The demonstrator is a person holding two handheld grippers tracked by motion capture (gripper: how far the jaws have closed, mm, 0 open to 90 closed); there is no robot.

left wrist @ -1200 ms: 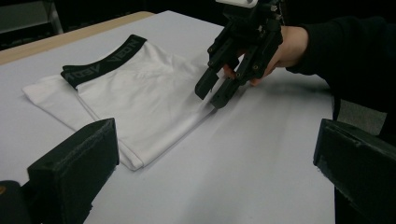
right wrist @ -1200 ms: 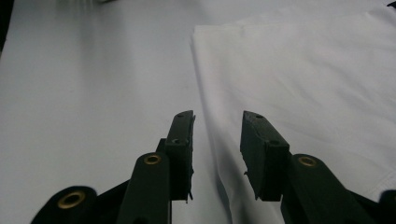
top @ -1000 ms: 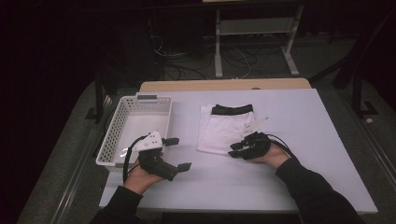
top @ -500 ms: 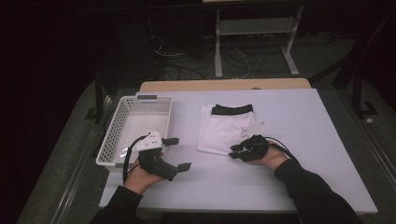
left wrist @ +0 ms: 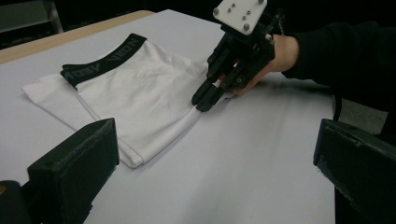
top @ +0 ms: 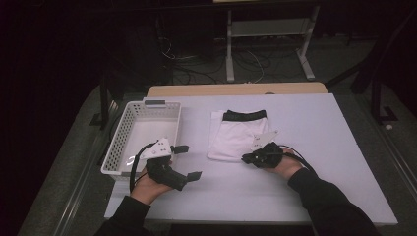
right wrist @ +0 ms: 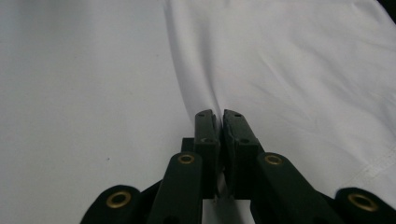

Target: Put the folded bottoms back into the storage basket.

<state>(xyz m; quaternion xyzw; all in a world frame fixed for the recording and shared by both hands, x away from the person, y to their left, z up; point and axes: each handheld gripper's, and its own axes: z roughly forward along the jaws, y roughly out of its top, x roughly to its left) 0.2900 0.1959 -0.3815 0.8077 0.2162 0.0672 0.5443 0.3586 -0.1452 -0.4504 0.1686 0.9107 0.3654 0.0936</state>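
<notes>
Here the right gripper (top: 247, 158) lies low on the table (top: 314, 128), its jaws pinched together on the near edge of the folded white shorts (top: 236, 137). Those jaws have just been closing, and cloth is between them: in the right gripper view the right gripper (right wrist: 215, 114) shows its two black tips nearly meeting, with a ridge of white fabric (right wrist: 289, 70) rising straight out from the gap and the rest of the garment spreading ahead and to the right of the tips. In the left gripper view the right gripper (left wrist: 204, 100) bites the hem at the corner of the shorts (left wrist: 135, 93), and the black waistband (left wrist: 100, 63) lies on the far side, well away from the tips. The hand (left wrist: 275, 51) holding it rests on the table behind the jaws. The left gripper (top: 189, 162) is held just above the table, well apart from the shorts and just beside the near corner of the white basket (top: 123, 142). Its jaws stand wide apart with nothing between them; in its own view the two black pads (left wrist: 74, 163) frame bare tabletop, and the shorts lie ahead of them, untouched.
</notes>
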